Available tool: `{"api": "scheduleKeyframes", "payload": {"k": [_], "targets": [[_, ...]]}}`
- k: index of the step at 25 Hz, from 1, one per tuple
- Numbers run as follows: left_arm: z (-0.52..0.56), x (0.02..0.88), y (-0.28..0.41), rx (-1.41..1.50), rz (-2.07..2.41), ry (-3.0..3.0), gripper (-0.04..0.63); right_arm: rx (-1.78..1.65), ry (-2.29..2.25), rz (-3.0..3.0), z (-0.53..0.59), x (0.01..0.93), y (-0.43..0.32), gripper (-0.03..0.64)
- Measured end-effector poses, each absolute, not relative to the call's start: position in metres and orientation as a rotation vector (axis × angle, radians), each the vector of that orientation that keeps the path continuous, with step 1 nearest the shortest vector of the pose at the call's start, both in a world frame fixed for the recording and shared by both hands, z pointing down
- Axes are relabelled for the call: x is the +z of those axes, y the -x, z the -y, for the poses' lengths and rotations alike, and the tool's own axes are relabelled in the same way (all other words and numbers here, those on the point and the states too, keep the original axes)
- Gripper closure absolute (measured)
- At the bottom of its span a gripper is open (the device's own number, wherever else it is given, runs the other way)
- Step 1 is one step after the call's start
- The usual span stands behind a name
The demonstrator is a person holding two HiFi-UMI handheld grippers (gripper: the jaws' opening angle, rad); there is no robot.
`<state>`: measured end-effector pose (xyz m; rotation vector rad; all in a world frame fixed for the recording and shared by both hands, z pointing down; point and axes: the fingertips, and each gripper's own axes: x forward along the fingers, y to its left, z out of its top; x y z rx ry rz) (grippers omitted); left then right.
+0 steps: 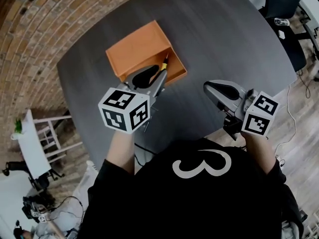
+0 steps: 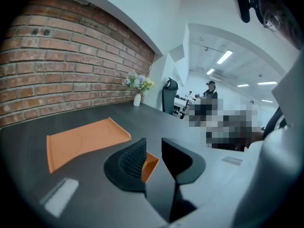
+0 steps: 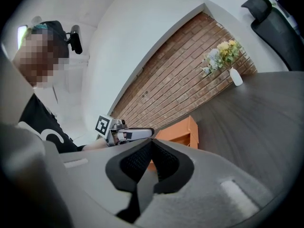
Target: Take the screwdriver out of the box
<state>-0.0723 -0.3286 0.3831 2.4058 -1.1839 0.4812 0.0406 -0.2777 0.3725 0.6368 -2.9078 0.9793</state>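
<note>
The screwdriver [image 1: 163, 65] is in the orange box [image 1: 137, 46], at its near right corner; the removal is not yet done. The left hand-held gripper [image 2: 153, 145] hangs just beside it, jaws moderately apart and empty. The right hand-held gripper [image 3: 151, 144] is closed on nothing, over the bench [image 1: 224, 39].

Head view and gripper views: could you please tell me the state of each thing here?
Box: open, on the table.
Screwdriver: in the box, not gripped.
Left hand-held gripper: open, empty.
Right hand-held gripper: shut, empty.
</note>
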Motion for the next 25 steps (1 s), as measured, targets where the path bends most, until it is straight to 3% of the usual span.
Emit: {"api": "scheduleKeyframes", "payload": {"k": [11, 23, 25], "targets": [[0.364, 0.48, 0.077, 0.766, 1.15, -2.212, 0.407, 1.127, -0.633, 2.799, 0.277, 0.423, -0.051, 0.615], [0.373, 0.542, 0.091, 1.003, 1.177, -2.034, 0.41, 1.202, -0.641, 2.748, 0.277, 0.443, -0.055, 0.615], [0.374, 0.544, 0.093, 1.065, 1.205, -2.032, 0.449, 1.214, -0.645, 2.748, 0.278, 0.444, -0.055, 0.615]]}}
